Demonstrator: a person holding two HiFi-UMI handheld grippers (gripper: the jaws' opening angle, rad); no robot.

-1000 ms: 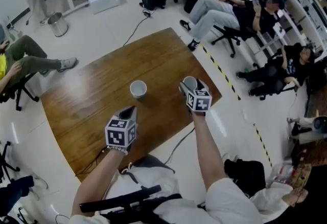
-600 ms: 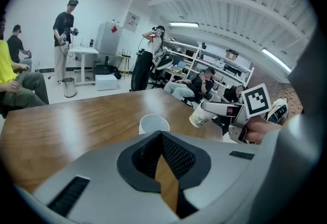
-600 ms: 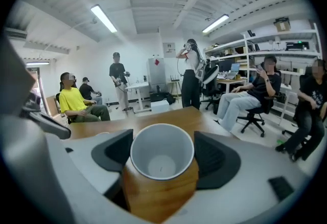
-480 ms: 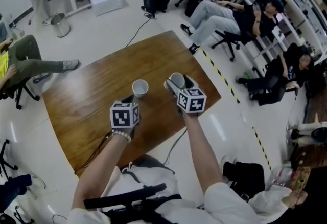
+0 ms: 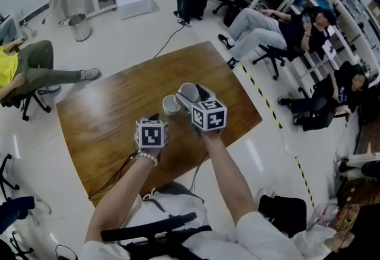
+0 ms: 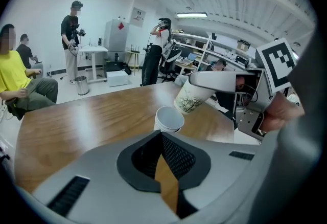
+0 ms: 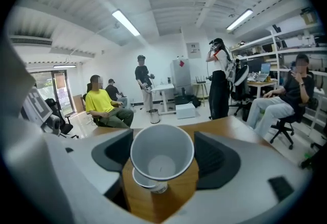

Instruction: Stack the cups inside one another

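A white paper cup stands upright on the brown wooden table. It also shows in the left gripper view as the white cup, just beyond my left gripper. My right gripper is shut on a second cup with a bamboo print, held tilted in the air just right of and above the standing one. In the right gripper view the held cup has its mouth toward the camera, and the standing cup's rim peeks out below it. My left gripper is shut and holds nothing, just short of the standing cup.
Seated people ring the table: one in yellow at the left, others on office chairs at the right. A metal bin and a white box stand on the floor beyond. A black cable hangs off the near table edge.
My right gripper has carried its cup up and to the left, from the table's right part to just above the standing cup. My left gripper has edged toward that cup.
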